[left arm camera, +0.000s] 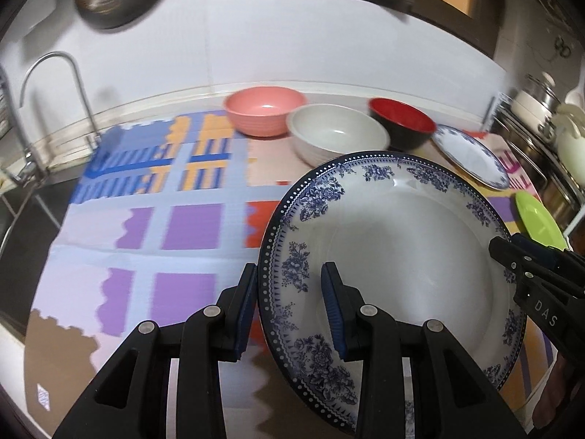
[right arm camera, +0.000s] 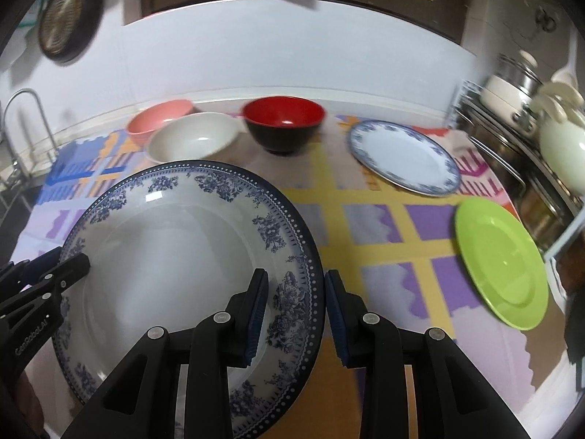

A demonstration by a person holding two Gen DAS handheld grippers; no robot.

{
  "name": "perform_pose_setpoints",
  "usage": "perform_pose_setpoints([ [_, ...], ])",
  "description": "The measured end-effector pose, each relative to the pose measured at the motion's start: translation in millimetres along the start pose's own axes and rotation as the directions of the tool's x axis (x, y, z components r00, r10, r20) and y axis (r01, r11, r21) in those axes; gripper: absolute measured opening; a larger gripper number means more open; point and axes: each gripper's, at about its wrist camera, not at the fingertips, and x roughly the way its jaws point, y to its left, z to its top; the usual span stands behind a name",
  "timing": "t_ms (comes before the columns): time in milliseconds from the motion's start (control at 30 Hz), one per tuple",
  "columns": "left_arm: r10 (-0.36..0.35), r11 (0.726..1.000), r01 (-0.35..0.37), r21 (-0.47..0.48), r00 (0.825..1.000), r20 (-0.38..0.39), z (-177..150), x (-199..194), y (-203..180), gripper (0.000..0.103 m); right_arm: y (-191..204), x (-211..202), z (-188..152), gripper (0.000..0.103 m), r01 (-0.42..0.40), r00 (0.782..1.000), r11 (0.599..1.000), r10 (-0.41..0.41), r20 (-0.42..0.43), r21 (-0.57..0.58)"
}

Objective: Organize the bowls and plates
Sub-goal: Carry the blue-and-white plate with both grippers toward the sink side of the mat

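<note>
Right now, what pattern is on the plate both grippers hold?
White with blue floral rim and dotted edge on the held plate; right wrist view shows it best.

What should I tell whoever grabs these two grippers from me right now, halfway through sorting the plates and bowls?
Left gripper: shut on the large blue-patterned plate, on its left rim.
Right gripper: shut on the same plate's right rim; the plate is carried clear of the mat.
At the back: pink bowl, white bowl, red-and-black bowl, each standing alone.
On the right: smaller blue-rimmed plate, green plate, lying apart.
Done: nothing stacked.
Left: set this plate down, gather plates, nest bowls.
</note>
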Motion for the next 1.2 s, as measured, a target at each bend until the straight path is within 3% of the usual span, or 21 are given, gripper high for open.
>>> perform_pose_setpoints([
  [633, 0.142, 0.983, -0.145, -0.112, 0.989, -0.034, -27.3, -20.9, 104.9, 0.035, 114.6, 3.5, -0.5, 0.033, -0.159, 0.987, 0.981, 0.157, -0.027, -0.110],
  [1200, 0.152, 0.980, -0.163, -0.116, 0.984, -0.094, -42.9, -4.6, 142.3, 0.035, 160.8, 21.0, -13.3, 0.033, -0.188, 0.980, 0.974, 0.176, -0.096, -0.126],
])
